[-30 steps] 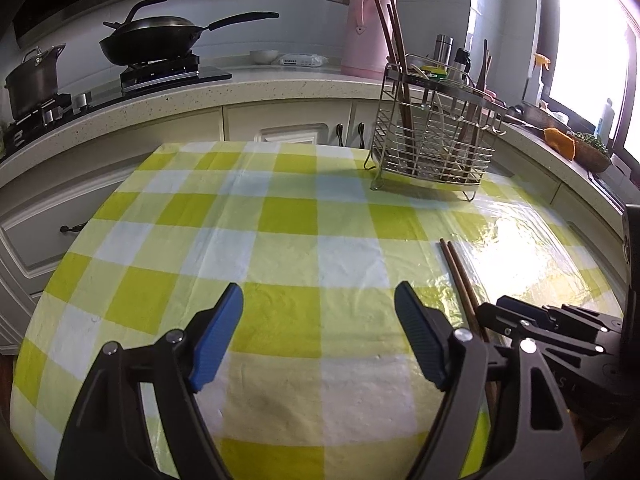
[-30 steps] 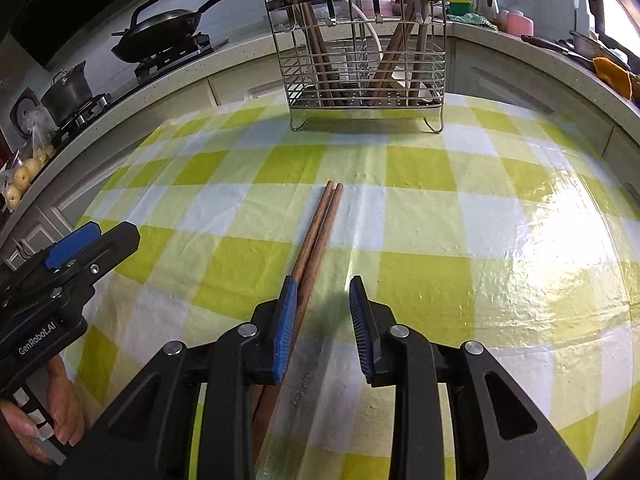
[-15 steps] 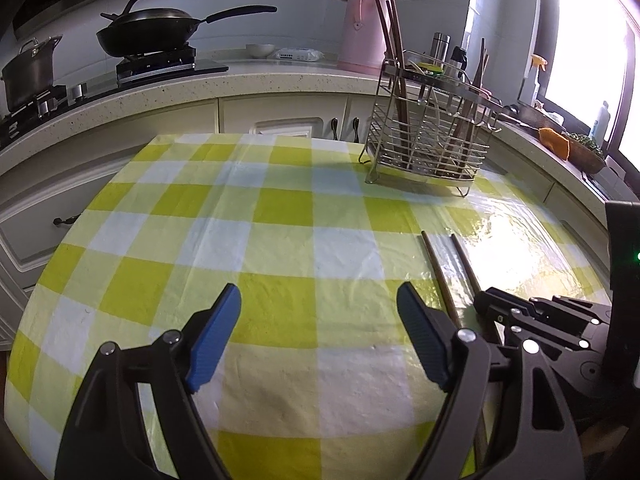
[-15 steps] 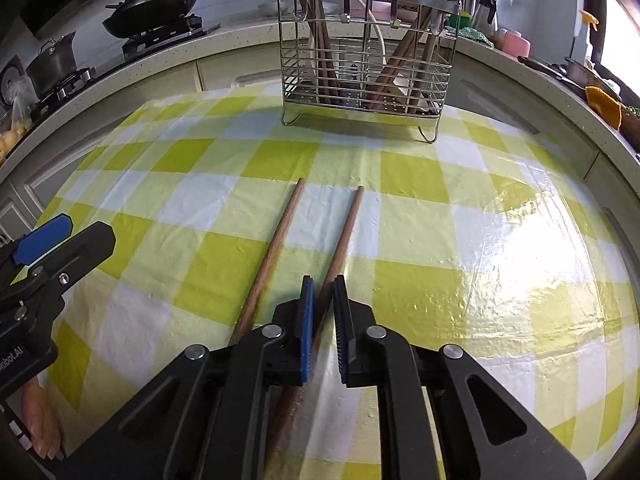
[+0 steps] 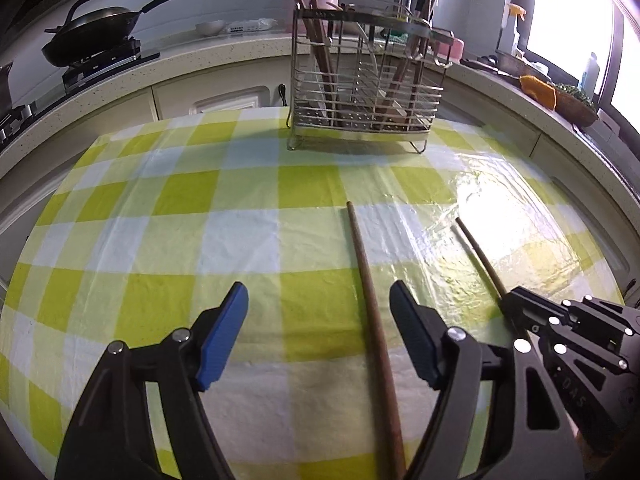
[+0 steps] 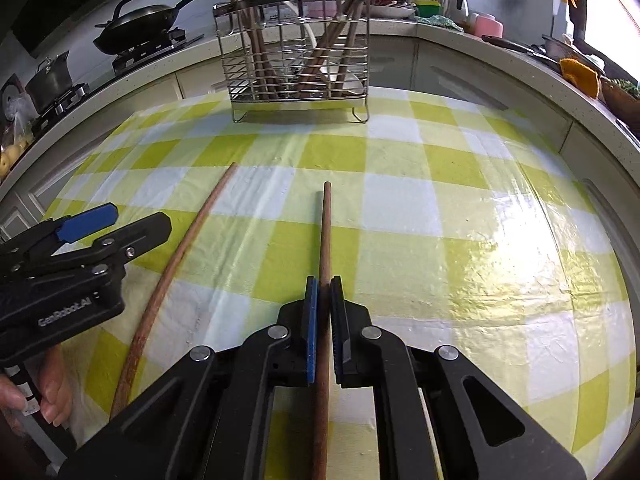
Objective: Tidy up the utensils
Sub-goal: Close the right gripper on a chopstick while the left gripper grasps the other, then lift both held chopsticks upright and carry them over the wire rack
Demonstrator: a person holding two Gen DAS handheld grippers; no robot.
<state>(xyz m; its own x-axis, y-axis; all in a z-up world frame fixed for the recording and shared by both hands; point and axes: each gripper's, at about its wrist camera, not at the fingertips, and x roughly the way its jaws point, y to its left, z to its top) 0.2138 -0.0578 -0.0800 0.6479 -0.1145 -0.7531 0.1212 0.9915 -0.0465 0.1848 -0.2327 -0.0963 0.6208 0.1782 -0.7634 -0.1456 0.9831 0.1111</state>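
The right gripper [image 6: 324, 280] has its fingers clamped together on one wooden chopstick [image 6: 325, 232], which runs straight out from between the blue pads toward twelve o'clock in the right wrist view, its far tip over the checked cloth. In the left wrist view the same gripper [image 5: 520, 300] sits at about four o'clock with that chopstick [image 5: 478, 256] slanting out of it toward eleven o'clock.

The left gripper [image 5: 318, 308] has its fingers apart and closing. The second chopstick [image 5: 370, 304] lies flat on the surface between them, closer to the right-hand finger [image 5: 412, 340], and neither pad touches it. In the right wrist view this chopstick [image 6: 180, 256] lies at about ten o'clock, bowed by the lens, just beside the left gripper [image 6: 88, 220], with a person's hand [image 6: 48, 396] on the handle below.

The wire utensil rack [image 5: 364, 92] stands at twelve o'clock at the far edge of the yellow-and-white checked surface [image 5: 160, 248], well apart from both chopsticks, with more chopsticks standing in it. A black pan [image 5: 96, 32] sits on a stove at ten o'clock on the counter behind.
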